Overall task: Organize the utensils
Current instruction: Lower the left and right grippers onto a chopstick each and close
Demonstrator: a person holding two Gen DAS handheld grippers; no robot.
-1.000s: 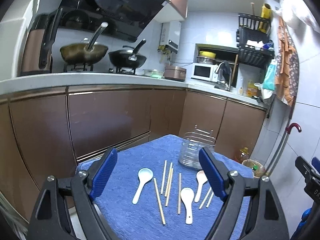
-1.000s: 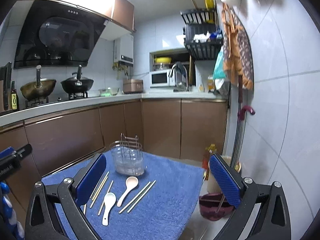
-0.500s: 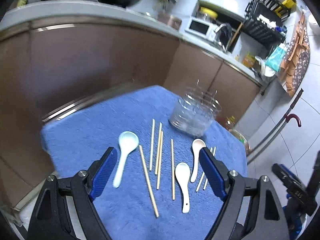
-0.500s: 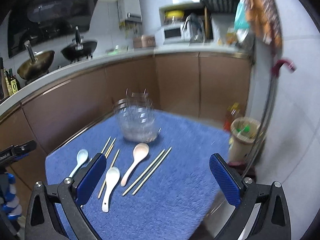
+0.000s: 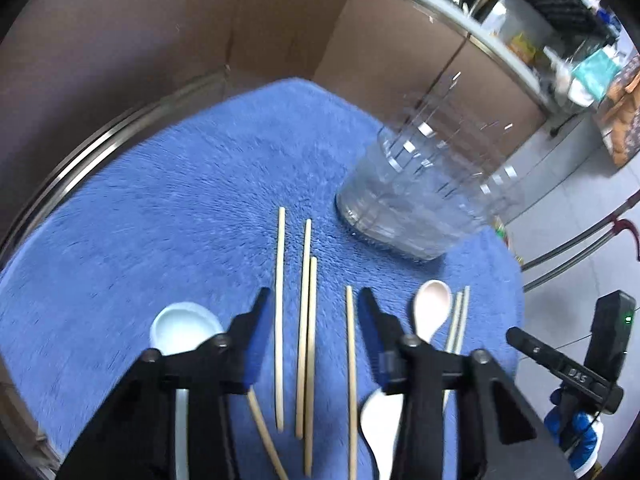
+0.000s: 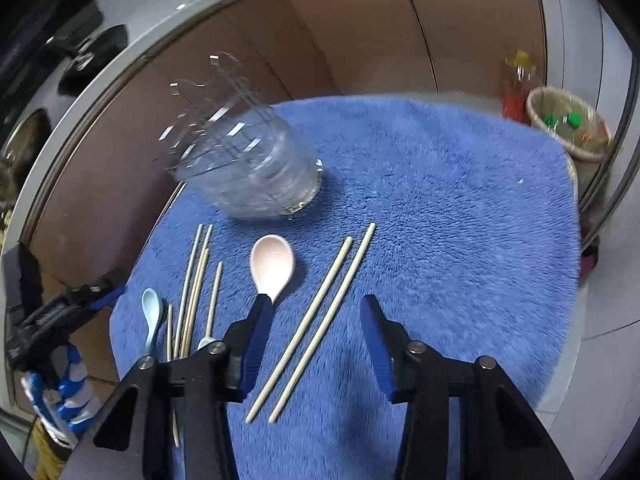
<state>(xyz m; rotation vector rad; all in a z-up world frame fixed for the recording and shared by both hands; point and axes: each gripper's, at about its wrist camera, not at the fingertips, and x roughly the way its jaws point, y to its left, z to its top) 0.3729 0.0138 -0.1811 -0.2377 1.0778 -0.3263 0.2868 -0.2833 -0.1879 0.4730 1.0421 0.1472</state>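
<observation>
so, largest thing first:
towel: a blue towel [image 6: 440, 184] covers the small table in front of brown cabinet doors [image 5: 160, 32]; every utensil lies on it.
holder: a clear utensil holder [image 5: 416, 200] with a wire rack on top stands upright at the far side of the towel, blurred in both views; whether anything is in it cannot be told.
left gripper: the left gripper [image 5: 312, 304] points steeply down over the middle of the towel, jaws closing, about halfway in; several loose chopsticks [image 5: 306, 320] lie between its blue pads, and the pads press on none of them, so it holds nothing.
right gripper: the right gripper [image 6: 316, 312] points down over the nearer right part, jaws closing; the chopstick pair [image 6: 320, 320] lies side by side on the towel between its pads, not gripped.
spoons: a pink spoon [image 6: 272, 264] lies bowl toward the holder, its handle running under the right gripper's left finger; a pale blue spoon [image 5: 184, 328] lies at the left, just beside the left gripper's left finger; a white spoon [image 5: 380, 420] shows partly under the left gripper's right finger.
bin: a wastebasket [image 6: 568, 124] stands on the floor past the towel's far right corner.
</observation>
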